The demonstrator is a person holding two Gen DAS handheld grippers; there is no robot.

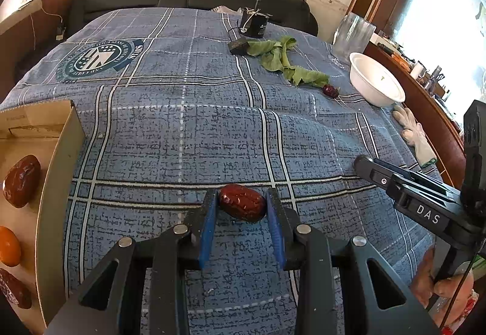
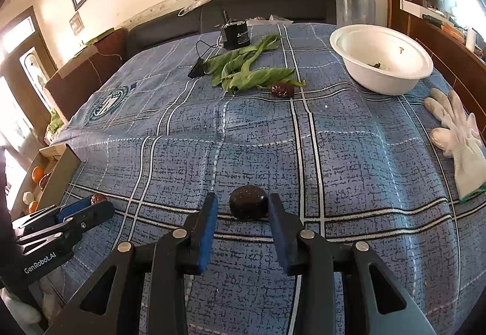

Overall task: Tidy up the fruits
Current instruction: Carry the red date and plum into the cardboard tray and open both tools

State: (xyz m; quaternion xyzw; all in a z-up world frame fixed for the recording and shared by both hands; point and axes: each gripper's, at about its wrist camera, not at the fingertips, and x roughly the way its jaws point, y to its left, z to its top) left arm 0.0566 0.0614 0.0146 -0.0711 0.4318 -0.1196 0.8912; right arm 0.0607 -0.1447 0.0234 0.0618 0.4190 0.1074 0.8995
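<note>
My left gripper (image 1: 241, 204) has its jaws clamped on a red date (image 1: 242, 203) beside the cardboard box (image 1: 57, 152); my right gripper (image 2: 243, 207) brackets a dark round fruit (image 2: 248, 202), contact unclear.

I've got open blue cloth (image 2: 349, 152) ahead; greens (image 2: 246, 70), white bowl (image 2: 379, 83) and gloves (image 2: 458, 137) crowd the far right.

A blue plaid cloth (image 2: 349, 152) carries green leaves (image 2: 246, 70), a white bowl (image 2: 379, 80) and a red-brown date (image 1: 242, 203).
</note>
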